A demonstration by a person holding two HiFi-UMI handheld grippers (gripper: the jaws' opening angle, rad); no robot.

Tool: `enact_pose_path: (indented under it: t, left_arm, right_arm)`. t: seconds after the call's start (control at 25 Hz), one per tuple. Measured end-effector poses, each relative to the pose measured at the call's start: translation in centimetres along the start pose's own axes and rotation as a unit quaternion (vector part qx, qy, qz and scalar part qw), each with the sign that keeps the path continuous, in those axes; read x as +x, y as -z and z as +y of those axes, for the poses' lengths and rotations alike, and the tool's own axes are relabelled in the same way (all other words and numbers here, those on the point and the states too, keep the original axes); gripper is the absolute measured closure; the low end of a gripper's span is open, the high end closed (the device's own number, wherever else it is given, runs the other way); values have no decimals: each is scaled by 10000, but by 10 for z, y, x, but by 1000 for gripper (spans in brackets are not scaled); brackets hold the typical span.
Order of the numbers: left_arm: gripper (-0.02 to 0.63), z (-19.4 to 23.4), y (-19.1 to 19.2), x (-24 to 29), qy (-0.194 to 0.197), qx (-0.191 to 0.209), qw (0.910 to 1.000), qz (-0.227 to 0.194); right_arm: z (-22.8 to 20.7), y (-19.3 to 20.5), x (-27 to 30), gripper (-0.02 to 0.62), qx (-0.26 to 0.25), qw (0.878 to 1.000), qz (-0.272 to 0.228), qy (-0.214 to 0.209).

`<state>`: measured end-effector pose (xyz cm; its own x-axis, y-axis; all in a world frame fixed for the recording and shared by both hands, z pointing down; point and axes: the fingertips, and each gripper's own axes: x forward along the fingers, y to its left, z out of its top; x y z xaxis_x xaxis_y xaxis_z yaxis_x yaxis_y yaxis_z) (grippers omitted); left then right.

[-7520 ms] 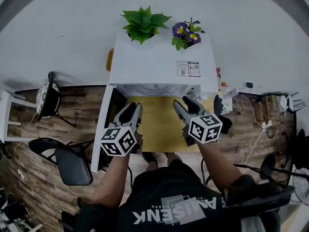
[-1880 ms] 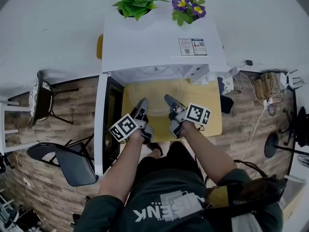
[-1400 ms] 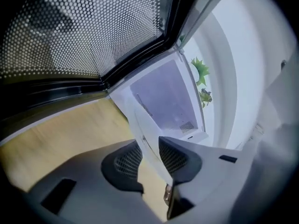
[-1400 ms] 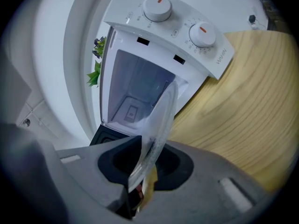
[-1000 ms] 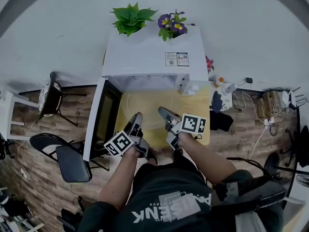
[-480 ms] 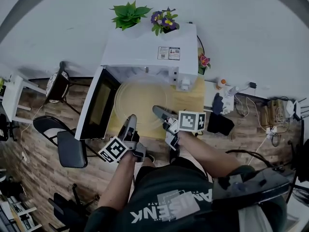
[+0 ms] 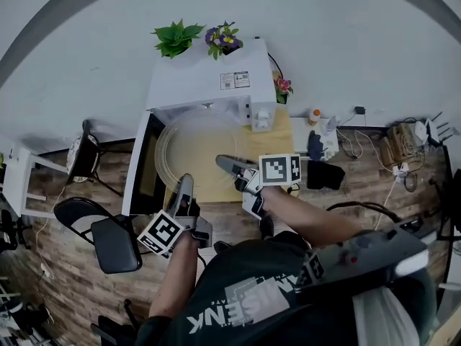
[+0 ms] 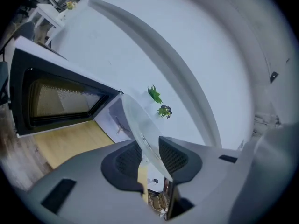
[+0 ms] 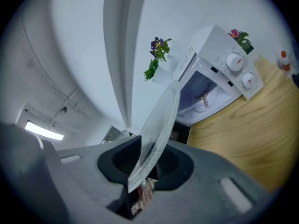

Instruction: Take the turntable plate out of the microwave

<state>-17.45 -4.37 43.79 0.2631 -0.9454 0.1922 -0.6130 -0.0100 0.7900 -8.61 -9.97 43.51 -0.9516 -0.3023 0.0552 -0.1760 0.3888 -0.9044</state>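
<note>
Though thin, round clear-glass turntable plate [image 7: 198, 150]

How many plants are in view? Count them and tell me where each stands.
3. A green leafy plant and a purple-flowered plant stand on top of the microwave; a pink-flowered one stands at its right side. Others may be hidden.

1. The left tool [image 8: 150, 157] fills the lower frame. Its two dark pads are closed on the rim of the clear turntable plate [image 8: 134, 118], which is seen edge-on and slants up toward the centre.
2. At left, the microwave door [image 8: 56, 94] stands open, showing its dark window.
3. The wooden desk [image 8: 70, 141] shows at lower left.
4. Two small plants [image 8: 154, 94] sit just right of centre, perhaps on the microwave's top; they are too small to tell.
</note>
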Motion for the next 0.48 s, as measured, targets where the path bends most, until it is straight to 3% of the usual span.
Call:
enact_pose_path:
  t: [0.12,0.28,0.48]
  left_arm:
    - [494,-10,-15,-10,158,37,9999,53]
    - [494,-17,-30,-24,146,468,9986,174]
    - [494,-27,-41,-29,364,445,9982,171]
  right_arm:
    - [19,1,4,515,37,9998,-186,-36]
    - [37,5,5,515,76,9996,-282,-29]
    - [53,2,7,515,-31,9992,-394,-57]
